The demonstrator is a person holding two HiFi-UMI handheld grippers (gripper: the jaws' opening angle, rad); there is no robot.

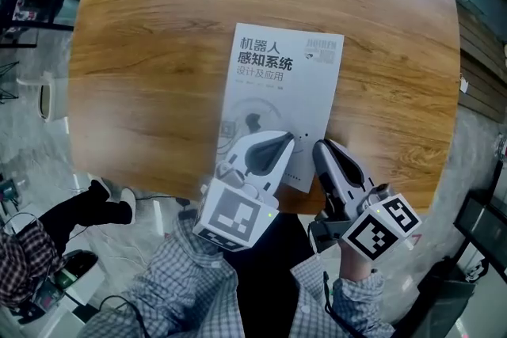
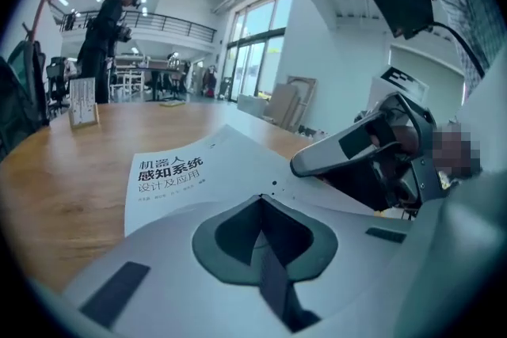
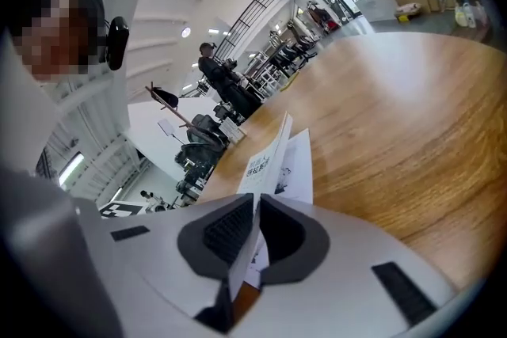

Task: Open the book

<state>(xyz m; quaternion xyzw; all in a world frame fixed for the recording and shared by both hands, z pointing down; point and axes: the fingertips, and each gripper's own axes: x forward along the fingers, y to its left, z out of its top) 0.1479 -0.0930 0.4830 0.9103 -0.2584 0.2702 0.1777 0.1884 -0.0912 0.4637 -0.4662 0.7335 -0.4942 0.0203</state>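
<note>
A white book (image 1: 281, 103) with dark printed characters lies flat on the round wooden counter (image 1: 158, 51). It sits near the person's edge, its title end pointing away. The left gripper (image 1: 277, 145) rests over the near part of the book, and its jaws are together with nothing between them. Whether the tips press on the cover cannot be told. The right gripper (image 1: 321, 148) is at the book's near right corner, just beside the left one. Its jaws are clamped on the edge of the front cover (image 3: 269, 154), a thin sheet running up between the pads. At that corner the cover is raised off the white page (image 3: 299, 170) beneath it.
</note>
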